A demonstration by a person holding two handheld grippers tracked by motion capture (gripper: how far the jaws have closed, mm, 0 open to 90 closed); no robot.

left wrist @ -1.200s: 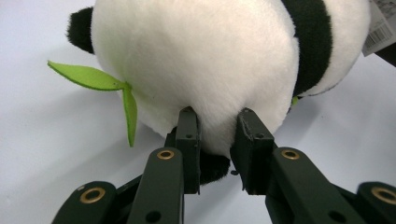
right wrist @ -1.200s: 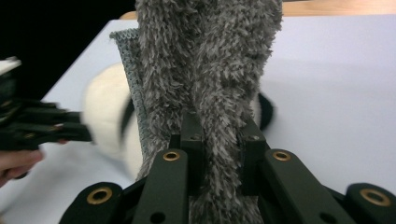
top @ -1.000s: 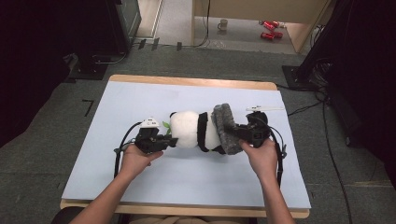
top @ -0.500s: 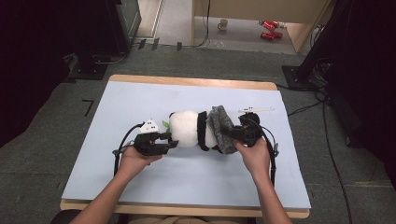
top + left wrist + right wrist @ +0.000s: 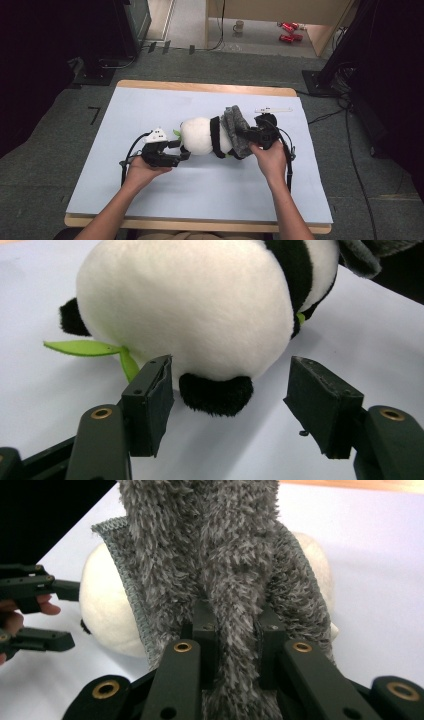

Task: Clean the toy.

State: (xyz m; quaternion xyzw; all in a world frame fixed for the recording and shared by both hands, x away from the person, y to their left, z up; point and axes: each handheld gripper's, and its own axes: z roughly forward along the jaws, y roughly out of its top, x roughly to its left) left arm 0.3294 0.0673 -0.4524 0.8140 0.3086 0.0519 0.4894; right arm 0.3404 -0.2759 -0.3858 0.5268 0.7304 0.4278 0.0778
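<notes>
Right gripper view: right tool (image 5: 232,652) pinches grey cloth (image 5: 220,555) over panda (image 5: 107,610)

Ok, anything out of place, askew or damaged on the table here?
Nothing looks damaged or spilled. The panda plush lies on its side on the table with a grey fuzzy cloth draped over one end, pinched by the right claw. The left claw sits open beside the plush. A small white strip lies apart.
</notes>
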